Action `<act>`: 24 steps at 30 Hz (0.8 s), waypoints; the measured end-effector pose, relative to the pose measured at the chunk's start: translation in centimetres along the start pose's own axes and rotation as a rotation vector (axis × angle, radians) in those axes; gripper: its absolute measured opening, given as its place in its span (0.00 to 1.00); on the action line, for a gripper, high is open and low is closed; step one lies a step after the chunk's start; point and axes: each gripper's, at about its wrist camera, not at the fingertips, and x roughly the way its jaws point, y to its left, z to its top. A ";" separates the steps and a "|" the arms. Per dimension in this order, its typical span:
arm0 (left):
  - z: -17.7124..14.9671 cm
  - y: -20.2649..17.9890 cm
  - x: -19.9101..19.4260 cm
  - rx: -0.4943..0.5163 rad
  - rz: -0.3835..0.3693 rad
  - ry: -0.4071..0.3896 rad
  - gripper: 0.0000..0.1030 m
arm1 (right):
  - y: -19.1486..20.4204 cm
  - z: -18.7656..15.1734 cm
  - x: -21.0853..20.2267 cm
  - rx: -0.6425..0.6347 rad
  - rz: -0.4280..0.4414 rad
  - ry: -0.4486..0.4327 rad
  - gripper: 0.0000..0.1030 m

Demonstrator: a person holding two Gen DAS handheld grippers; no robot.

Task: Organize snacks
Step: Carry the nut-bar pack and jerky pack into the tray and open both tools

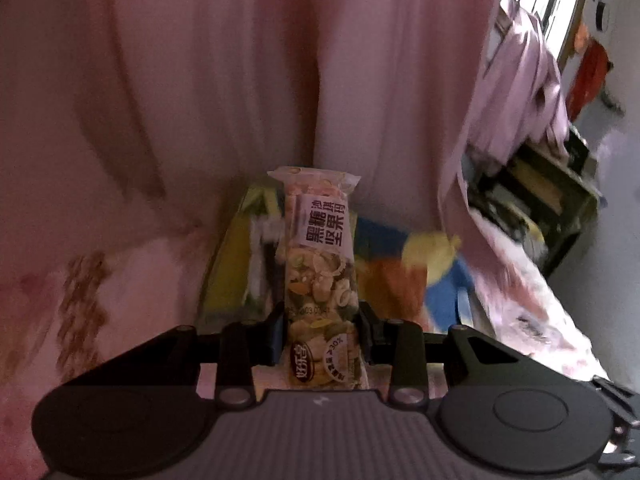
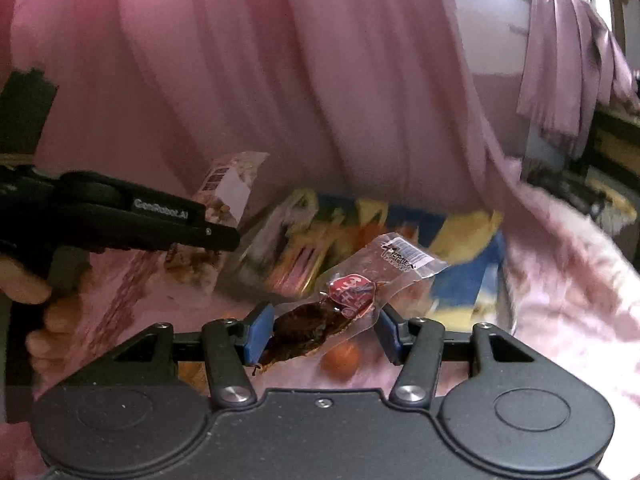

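The left tongs (image 1: 322, 334) clench an upright nut bar (image 1: 319, 264), the right tongs (image 2: 322, 334) a vacuum-packed dark snack (image 2: 320, 320) — lift both gently, clear of the snack pile (image 2: 320, 248) ahead, without squeezing harder.

Black tongs (image 2: 324, 332), blue pads (image 2: 260, 332), silver screws

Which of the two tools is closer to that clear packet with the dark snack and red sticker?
Right. The right tool grips the clear packet between its blue pads. The left tool is off to the side, holding its own nut bar.
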 end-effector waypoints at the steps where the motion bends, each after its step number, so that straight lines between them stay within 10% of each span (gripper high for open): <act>1: 0.6 -0.2 0.8 0.005 0.002 -0.013 0.38 | -0.6 0.7 0.6 -0.005 -0.007 -0.015 0.55; 24: 0.1 -1.6 10.8 0.076 -0.062 0.014 0.38 | -7.5 0.1 11.2 0.239 -0.203 0.066 0.56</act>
